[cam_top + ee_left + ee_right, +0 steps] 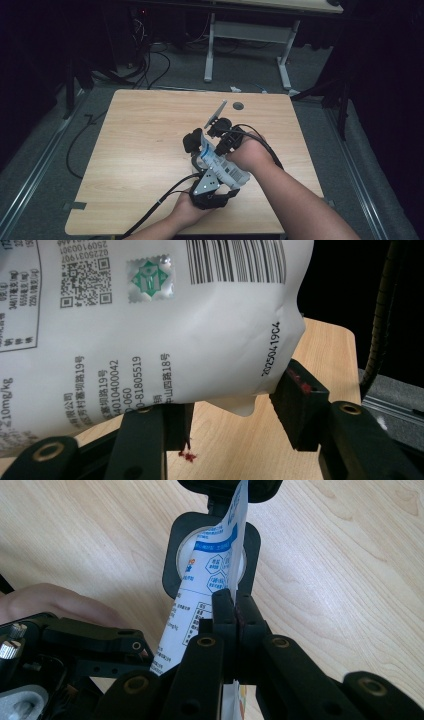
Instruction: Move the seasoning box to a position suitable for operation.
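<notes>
Left gripper (206, 161): lower centre of the high view, jaws gripping the body of the white printed plastic pouch (150, 325).
Right gripper (234, 611): jaws pressed together, pinching the pouch's edge.
Pouch: lifted above the light wooden table (140, 130).
Black round-holed device (175, 545): beyond the pouch, on the table.
Progress: pouch held by both; it looks unopened, so opening or emptying probably remains.

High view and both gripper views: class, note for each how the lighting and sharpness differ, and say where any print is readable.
High view: the wooden table is lit, the surroundings dark; the white pouch looks small and its print illegible. Left gripper view: the pouch is bright and sharp, barcode and date code readable, background black. Right gripper view: evenly lit wood grain, the pouch's blue label fairly clear, the nearest jaws slightly soft.
</notes>
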A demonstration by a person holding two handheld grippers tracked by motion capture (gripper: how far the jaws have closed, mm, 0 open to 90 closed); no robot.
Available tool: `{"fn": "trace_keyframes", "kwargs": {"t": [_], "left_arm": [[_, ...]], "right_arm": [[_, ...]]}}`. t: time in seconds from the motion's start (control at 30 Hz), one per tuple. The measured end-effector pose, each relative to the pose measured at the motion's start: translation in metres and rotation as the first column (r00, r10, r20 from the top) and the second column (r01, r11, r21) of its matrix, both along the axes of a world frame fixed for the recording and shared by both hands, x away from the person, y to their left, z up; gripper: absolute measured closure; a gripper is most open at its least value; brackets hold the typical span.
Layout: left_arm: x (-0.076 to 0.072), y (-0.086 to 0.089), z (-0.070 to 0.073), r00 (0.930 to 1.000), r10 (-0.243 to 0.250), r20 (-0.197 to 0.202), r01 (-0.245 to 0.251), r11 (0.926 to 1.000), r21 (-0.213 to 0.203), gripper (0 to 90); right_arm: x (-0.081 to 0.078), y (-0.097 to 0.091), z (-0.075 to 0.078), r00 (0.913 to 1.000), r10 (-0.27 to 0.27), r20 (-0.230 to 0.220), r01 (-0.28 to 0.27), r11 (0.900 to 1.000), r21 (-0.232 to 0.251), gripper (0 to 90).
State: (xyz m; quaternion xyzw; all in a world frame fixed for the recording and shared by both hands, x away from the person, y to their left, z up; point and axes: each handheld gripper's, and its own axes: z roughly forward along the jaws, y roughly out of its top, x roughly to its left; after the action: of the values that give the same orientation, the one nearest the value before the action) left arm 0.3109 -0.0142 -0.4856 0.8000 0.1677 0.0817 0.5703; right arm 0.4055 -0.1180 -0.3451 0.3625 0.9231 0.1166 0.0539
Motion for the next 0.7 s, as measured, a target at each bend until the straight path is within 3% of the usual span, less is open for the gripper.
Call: {"fn": "trace_keyframes", "kwargs": {"t": [0.7], "left_arm": [[-0.0002, 0.0000, -0.0004, 0.9999, 0.001, 0.011, -0.001, 1.0000, -0.002, 54.1]], "right_arm": [[-0.0001, 0.0005, 0.0000, 1.0000, 0.007, -0.003, -0.007, 1.0000, -0.003, 89.9]]}}
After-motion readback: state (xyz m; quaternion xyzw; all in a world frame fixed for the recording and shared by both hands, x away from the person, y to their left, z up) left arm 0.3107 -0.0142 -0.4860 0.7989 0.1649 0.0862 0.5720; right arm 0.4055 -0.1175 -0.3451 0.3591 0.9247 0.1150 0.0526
